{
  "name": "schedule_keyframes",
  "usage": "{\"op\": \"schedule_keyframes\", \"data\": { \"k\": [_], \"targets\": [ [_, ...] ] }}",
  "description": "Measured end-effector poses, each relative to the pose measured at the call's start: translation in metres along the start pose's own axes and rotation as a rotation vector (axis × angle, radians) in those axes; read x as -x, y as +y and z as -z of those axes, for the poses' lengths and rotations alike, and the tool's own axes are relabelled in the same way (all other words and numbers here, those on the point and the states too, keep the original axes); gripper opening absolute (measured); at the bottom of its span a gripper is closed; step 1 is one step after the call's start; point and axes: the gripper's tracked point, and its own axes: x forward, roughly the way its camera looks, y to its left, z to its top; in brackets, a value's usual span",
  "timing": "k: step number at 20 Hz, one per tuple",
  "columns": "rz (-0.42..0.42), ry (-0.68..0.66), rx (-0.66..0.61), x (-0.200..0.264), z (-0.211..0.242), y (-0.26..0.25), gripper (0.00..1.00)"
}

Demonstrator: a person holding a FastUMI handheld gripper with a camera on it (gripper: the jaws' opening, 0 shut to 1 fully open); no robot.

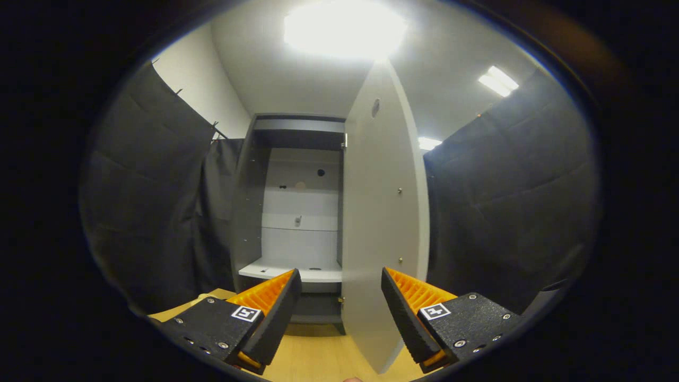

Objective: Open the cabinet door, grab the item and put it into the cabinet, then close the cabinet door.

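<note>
Black cloth walls are hanging on both sides of the booth, and between them one tall grey cabinet is standing at the far edge of a pale wooden floor. Its single door is standing wide open, swung out toward the gripper so that its free edge is reaching down between the two fingers. Inside I am counting one white shelf low down with nothing resting on it (plenty of open room above its front edge) and a darker compartment up top. The gripper is hovering just ahead of the door's lower corner, its two fingers spread far apart and gripping nothing. Three ceiling lights are glowing overhead. Whatever item is meant for the cabinet, I cannot tell where it is lying.
</note>
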Motion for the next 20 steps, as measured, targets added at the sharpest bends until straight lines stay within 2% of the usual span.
{"op": "schedule_keyframes", "data": {
  "k": [5,10,15,20],
  "targets": [
    [-0.124,-0.026,-0.068,0.009,0.04,0.069,0.93],
    [-0.246,0.079,-0.088,0.019,0.11,0.138,0.93],
    [-0.253,0.243,-0.097,0.026,0.186,0.174,0.93],
    [-0.289,0.288,-0.059,0.035,0.231,0.201,0.93]
  ]
}}
